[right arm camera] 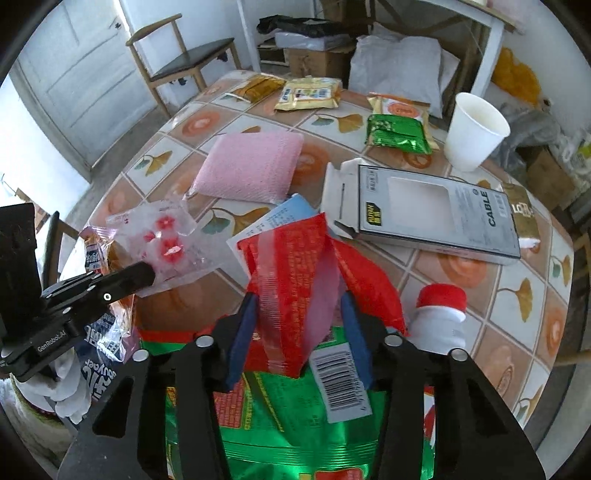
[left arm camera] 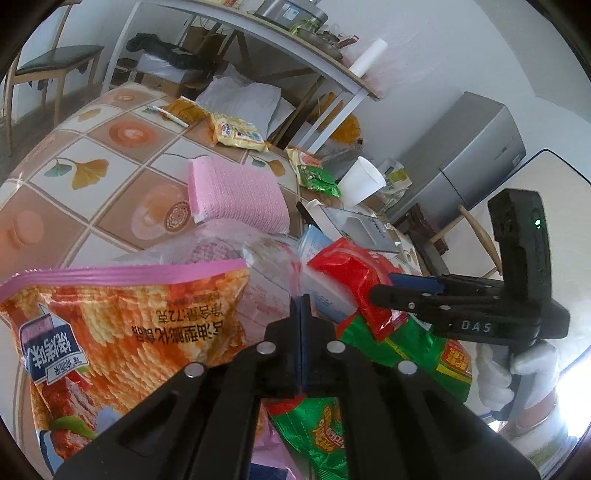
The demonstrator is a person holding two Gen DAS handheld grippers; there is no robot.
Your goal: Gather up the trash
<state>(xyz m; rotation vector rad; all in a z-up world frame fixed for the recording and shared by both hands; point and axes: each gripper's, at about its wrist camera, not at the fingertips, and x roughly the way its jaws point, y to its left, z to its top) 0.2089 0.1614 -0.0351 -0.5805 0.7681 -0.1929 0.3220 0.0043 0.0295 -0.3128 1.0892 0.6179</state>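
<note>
Two grippers are working over the tiled table [right arm camera: 517, 291]. Your left gripper [left arm camera: 301, 306] is pinching the clear plastic bag [right arm camera: 173, 236] with its jaws together. Your right gripper [right arm camera: 299, 328] is straddling the red wrapper [right arm camera: 295, 266], jaws apart, pads not visibly pressing, above the green snack bag [right arm camera: 295, 424].

A round table under a tile-patterned oilcloth with ginkgo leaves [right arm camera: 524, 291] fills the middle. Beyond its far edge stands a wooden chair with a dark seat [right arm camera: 192, 59], before a white panelled door [right arm camera: 77, 77]. A long white-legged side table [left arm camera: 258, 33] carries a steel pot [left arm camera: 291, 13] (its contents hidden). Beneath it slump white sacks [right arm camera: 399, 62] and a brown cardboard box [right arm camera: 314, 61]. A grey cabinet [left arm camera: 476, 147] stands against the wall.
</note>
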